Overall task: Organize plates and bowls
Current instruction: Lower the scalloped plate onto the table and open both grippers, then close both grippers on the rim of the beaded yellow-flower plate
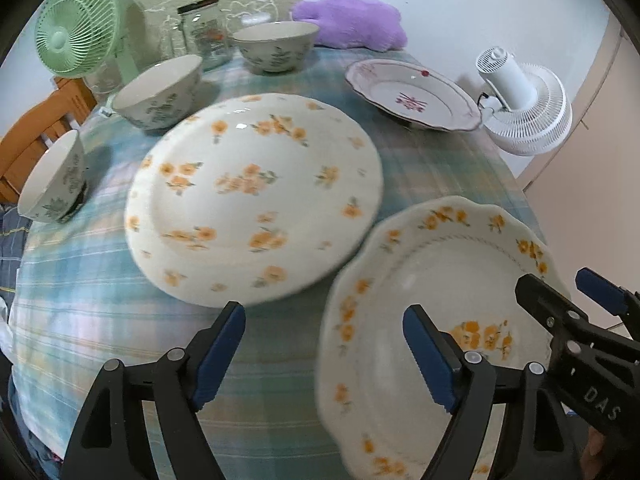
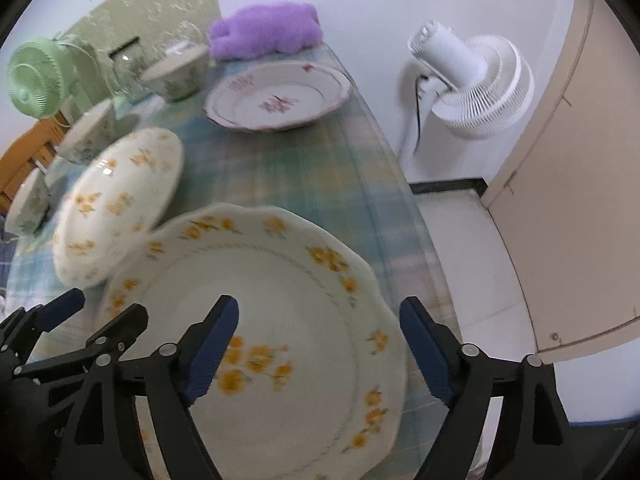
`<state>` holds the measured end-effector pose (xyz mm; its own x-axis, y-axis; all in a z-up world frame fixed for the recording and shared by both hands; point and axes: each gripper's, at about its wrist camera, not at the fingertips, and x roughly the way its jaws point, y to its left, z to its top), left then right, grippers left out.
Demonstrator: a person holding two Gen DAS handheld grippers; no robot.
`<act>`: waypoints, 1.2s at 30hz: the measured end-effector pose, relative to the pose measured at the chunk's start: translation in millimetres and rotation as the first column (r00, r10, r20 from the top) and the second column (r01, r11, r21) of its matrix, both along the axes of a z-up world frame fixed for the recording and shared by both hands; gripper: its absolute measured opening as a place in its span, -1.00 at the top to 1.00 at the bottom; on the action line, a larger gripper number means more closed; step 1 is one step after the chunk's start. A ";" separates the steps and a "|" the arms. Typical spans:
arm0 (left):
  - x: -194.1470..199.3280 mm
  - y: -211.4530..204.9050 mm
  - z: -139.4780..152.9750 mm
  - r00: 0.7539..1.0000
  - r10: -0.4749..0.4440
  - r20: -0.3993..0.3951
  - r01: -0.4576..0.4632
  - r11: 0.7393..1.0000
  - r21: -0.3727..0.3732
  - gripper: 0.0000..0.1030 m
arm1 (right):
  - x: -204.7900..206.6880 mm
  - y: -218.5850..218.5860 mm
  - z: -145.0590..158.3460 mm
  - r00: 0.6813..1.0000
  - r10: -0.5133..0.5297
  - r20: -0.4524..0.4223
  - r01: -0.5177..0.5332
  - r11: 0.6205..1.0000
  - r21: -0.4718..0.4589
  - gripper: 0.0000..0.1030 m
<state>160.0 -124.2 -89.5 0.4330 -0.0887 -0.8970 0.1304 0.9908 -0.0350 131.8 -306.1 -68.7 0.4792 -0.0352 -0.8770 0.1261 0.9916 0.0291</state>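
Observation:
A round plate with orange flowers [image 1: 256,200] lies mid-table; it also shows in the right wrist view [image 2: 116,204]. A scalloped plate with orange flowers [image 1: 440,332] lies at the near right, its rim by the round plate; it shows too in the right wrist view [image 2: 272,340]. A pink-flowered plate [image 1: 412,94] [image 2: 280,96] sits farther back. Three green-patterned bowls [image 1: 276,46] [image 1: 160,92] [image 1: 52,178] stand at the back left. My left gripper [image 1: 324,356] is open over the scalloped plate's left rim. My right gripper [image 2: 320,352] is open above the scalloped plate, empty.
A green fan [image 1: 76,26], a glass jar [image 1: 204,32] and a purple plush [image 1: 352,20] stand at the table's back. A white fan [image 2: 476,80] stands on the floor right of the table edge. A wooden chair [image 1: 36,128] is at the left.

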 end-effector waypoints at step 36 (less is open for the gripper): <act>81.1 139.5 40.5 0.988 -0.001 0.158 0.006 0.999 -0.033 -0.66 | 62.3 155.2 46.5 0.987 -0.104 0.126 0.104 0.995 0.009 -0.66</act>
<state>241.1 15.3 -49.0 0.5682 -0.1191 -0.8142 0.1405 0.9890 -0.0467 194.1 -150.9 -22.3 0.5802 -0.0888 -0.8096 0.2236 0.9732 0.0534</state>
